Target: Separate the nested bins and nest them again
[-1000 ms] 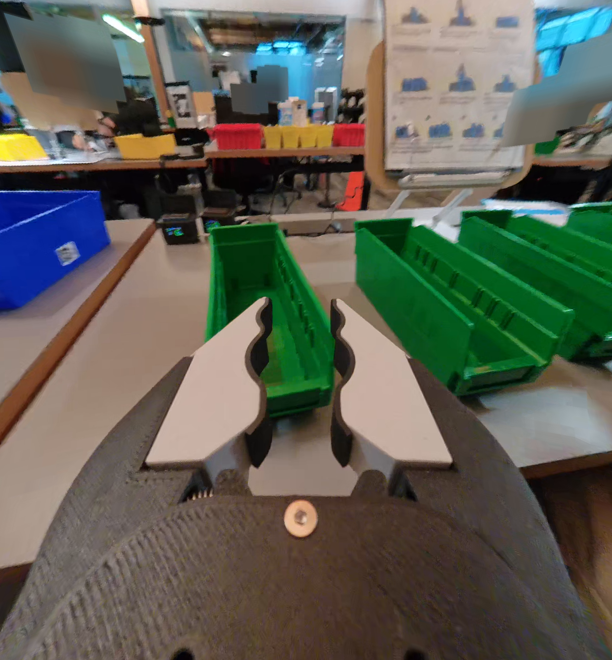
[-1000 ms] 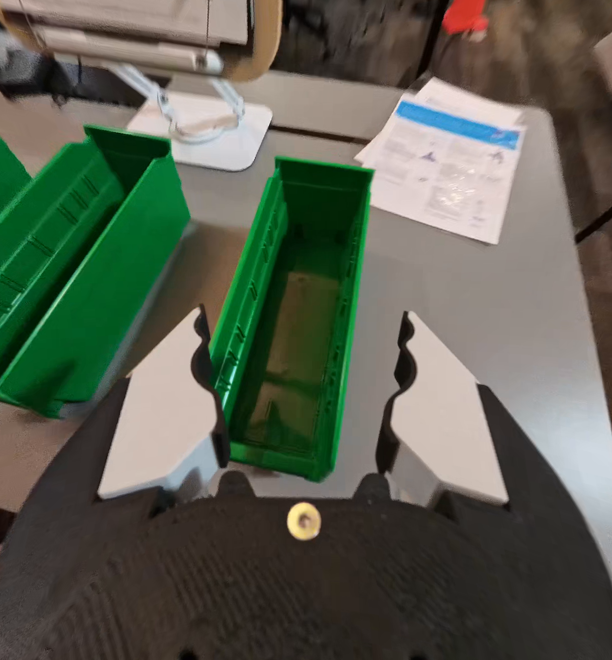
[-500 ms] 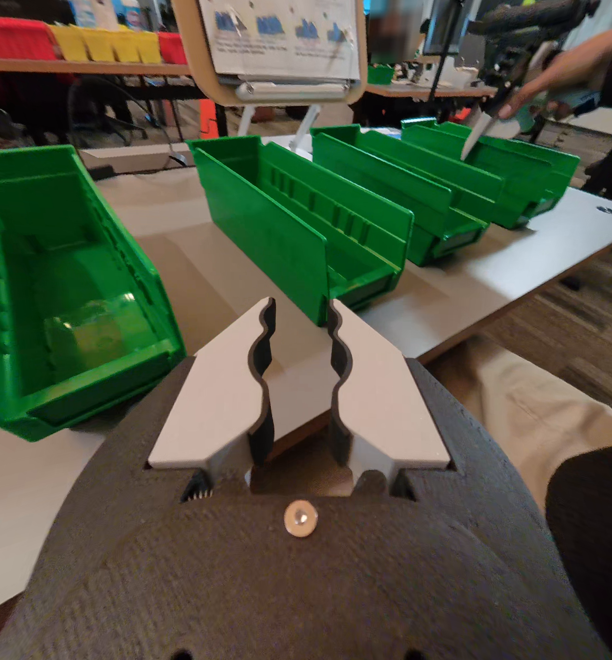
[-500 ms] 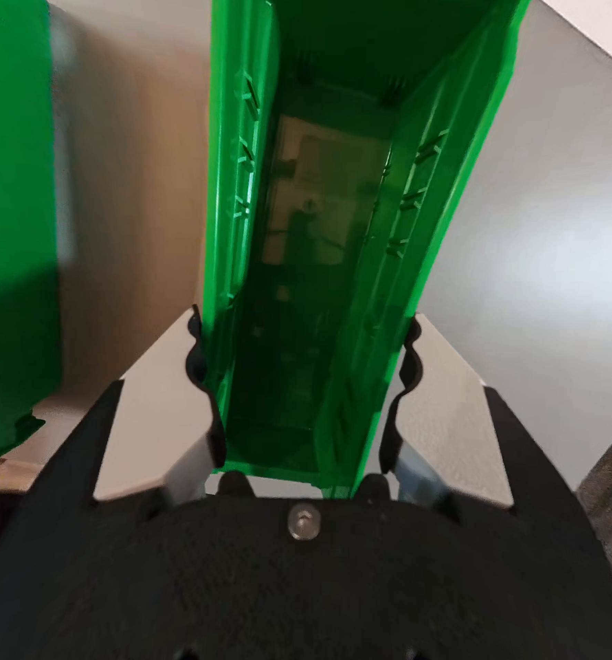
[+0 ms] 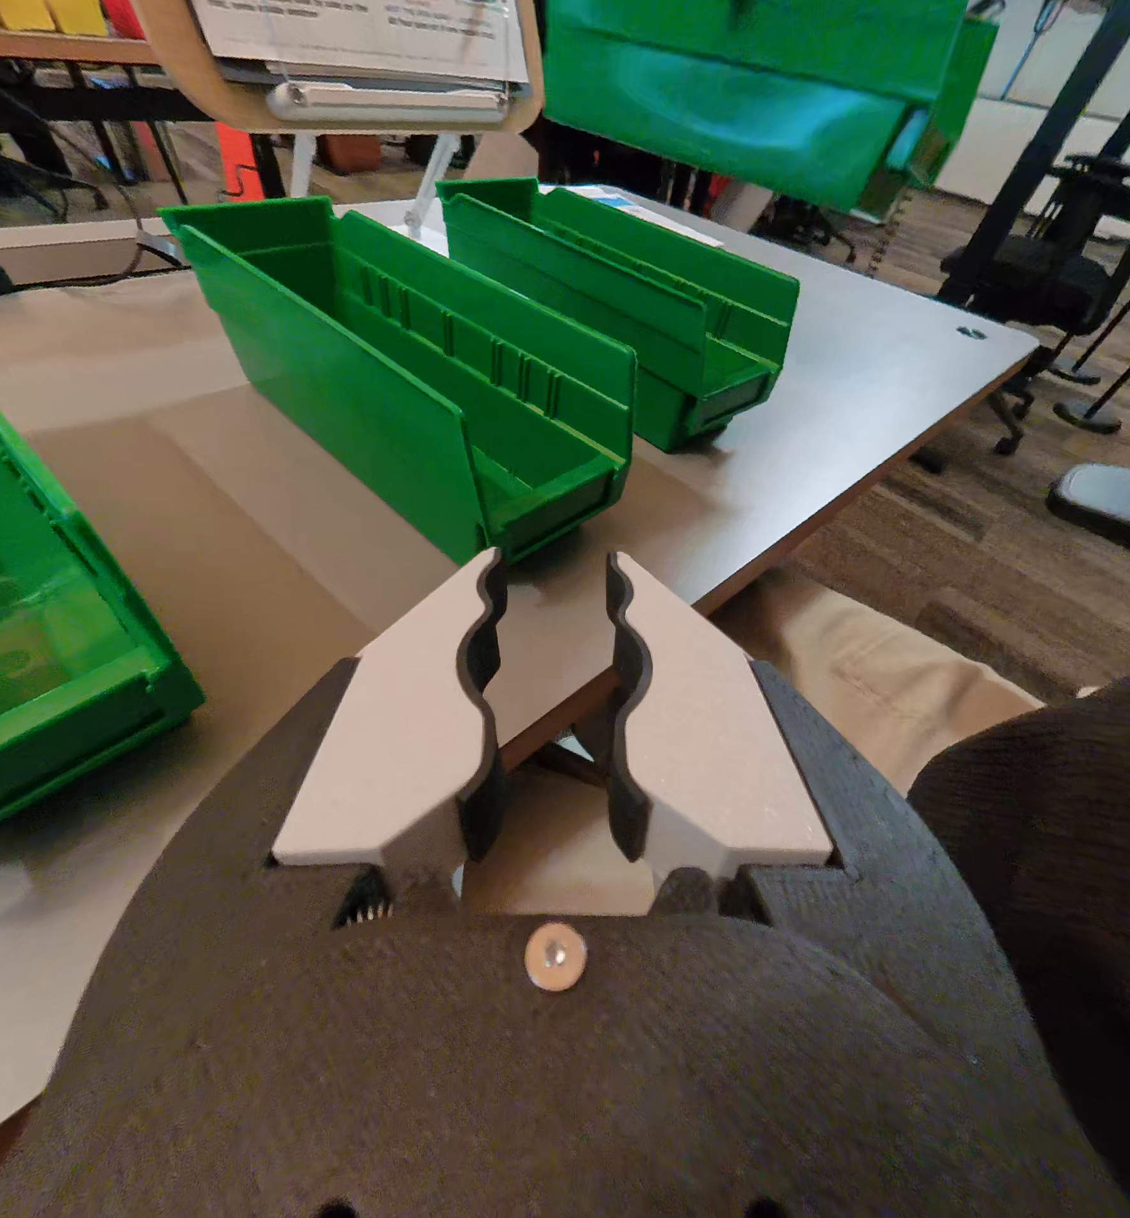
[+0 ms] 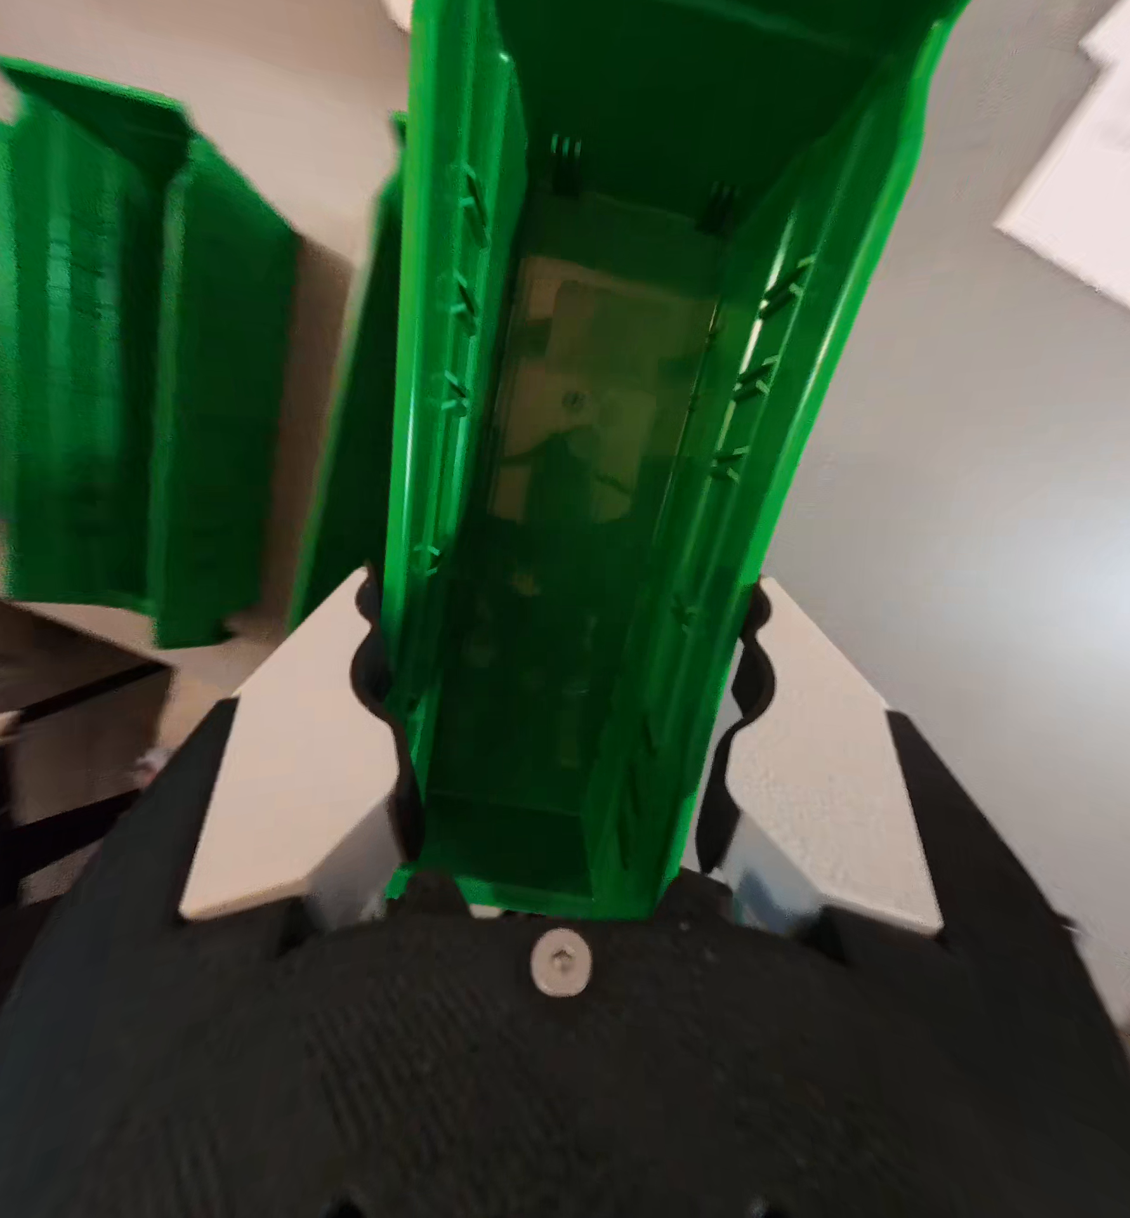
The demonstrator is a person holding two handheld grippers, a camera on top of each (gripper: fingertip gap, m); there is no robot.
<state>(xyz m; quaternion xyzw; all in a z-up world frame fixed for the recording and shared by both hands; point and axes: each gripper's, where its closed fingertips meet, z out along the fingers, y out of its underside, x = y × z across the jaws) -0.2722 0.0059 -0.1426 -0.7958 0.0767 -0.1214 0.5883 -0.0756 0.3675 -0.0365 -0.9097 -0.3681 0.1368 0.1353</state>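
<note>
My right gripper (image 6: 562,583) is shut on the near end of a long green bin (image 6: 615,395), one finger pressed on each side wall, and holds it above the grey table (image 6: 944,527). The same lifted bin shows high at the upper right of the left wrist view (image 5: 733,99). My left gripper (image 5: 554,567) is open and empty over the table's front edge (image 5: 812,534). Ahead of it, three green bins rest on the table: one at the left (image 5: 35,626), one in the middle (image 5: 404,369), one farther right (image 5: 621,290).
A clipboard stand (image 5: 351,66) rises behind the bins. White papers (image 6: 1109,198) lie on the table's far right. Two resting bins (image 6: 120,362) lie left of the held one. A person's leg (image 5: 878,672) and dark sleeve (image 5: 1043,857) are at the right.
My right gripper closed on the bin's side walls and lifted it off the table. My left gripper swung right, from the left bin toward the middle bins, still open.
</note>
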